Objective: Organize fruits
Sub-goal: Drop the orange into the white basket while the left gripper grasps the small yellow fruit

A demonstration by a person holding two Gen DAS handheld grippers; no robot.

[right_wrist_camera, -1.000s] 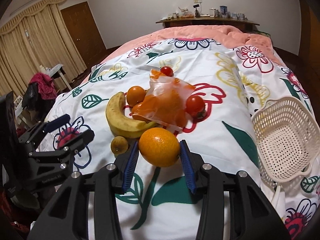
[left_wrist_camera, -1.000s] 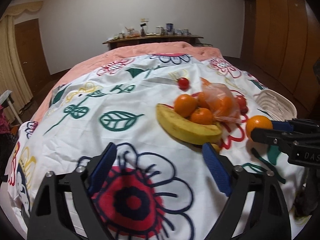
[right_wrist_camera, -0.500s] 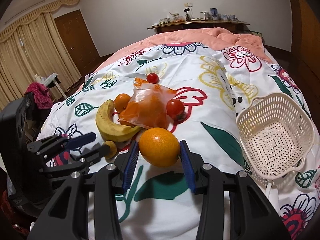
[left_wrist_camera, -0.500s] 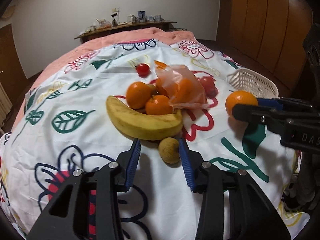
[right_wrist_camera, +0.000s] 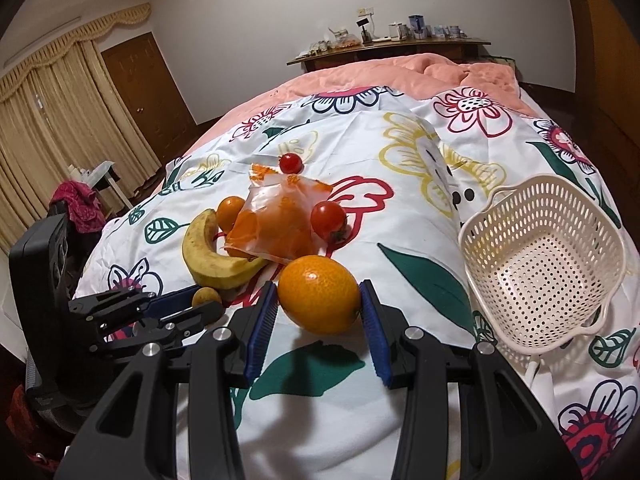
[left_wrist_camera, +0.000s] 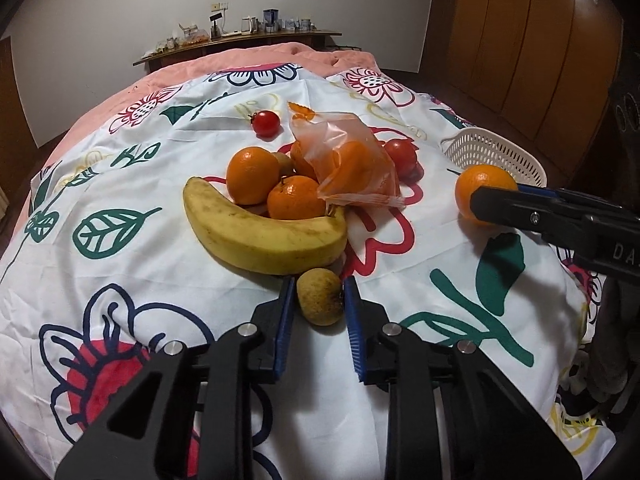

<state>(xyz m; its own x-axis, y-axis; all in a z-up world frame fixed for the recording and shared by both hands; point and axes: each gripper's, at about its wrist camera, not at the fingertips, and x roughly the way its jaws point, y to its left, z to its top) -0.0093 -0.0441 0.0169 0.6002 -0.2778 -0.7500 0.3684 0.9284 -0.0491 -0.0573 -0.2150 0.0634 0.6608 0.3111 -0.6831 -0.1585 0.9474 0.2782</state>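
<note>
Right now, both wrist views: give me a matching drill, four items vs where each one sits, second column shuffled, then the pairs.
Items
1. large orange
2. small brown fruit
3. banana
4. white basket

Places
A. on the bedsheet at the right, nothing in it
B. between the right gripper fingers
C. curved around the front of the fruit pile
D. between the left gripper fingers

Pairs: 1-B, 2-D, 3-C, 4-A

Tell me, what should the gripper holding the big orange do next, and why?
Probably swing the right gripper toward the white basket. It is already shut on the orange, lifted above the sheet, and the basket sits open to its right with nothing inside.
</note>
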